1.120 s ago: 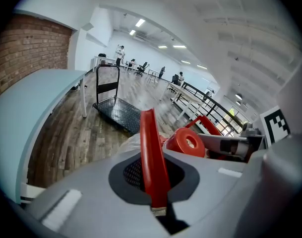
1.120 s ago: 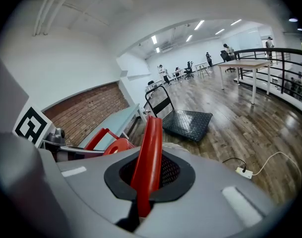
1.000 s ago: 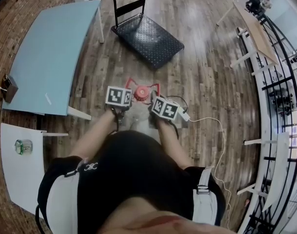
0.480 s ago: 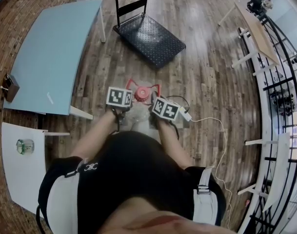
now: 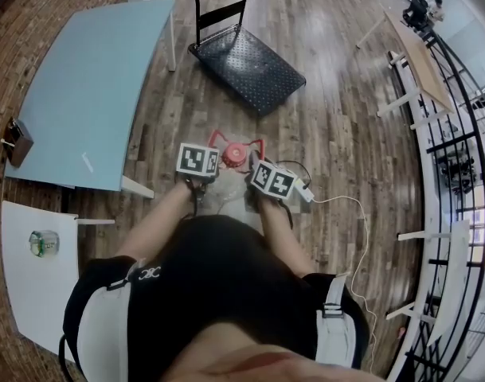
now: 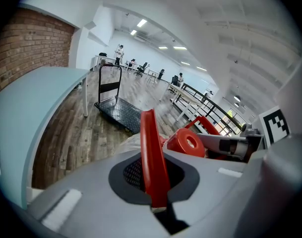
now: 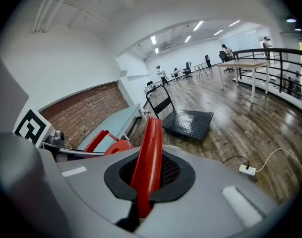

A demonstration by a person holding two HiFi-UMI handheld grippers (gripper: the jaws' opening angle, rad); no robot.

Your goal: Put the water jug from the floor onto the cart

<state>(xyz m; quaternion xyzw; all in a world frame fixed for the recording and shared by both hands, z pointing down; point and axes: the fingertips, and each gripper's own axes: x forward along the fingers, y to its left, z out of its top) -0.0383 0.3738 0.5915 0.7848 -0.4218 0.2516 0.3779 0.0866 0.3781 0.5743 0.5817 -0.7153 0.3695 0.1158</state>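
With left gripper (image 6: 153, 182) and right gripper (image 7: 145, 182) each pinched shut on a red handle (image 6: 150, 143), carry the water jug (image 5: 234, 155) level, landing mid-deck on the cart (image 5: 250, 58).

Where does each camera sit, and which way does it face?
Head view: on the person's head, looking steeply down at the water jug and cart; torso, forearms and marker cubes show.
Left gripper view: on the left gripper, looking along jaws shut on a red handle toward the cart.
Right gripper view: on the right gripper, jaws shut on the other handle, facing the cart.
Shared: both gripper views show the red cap and cart.
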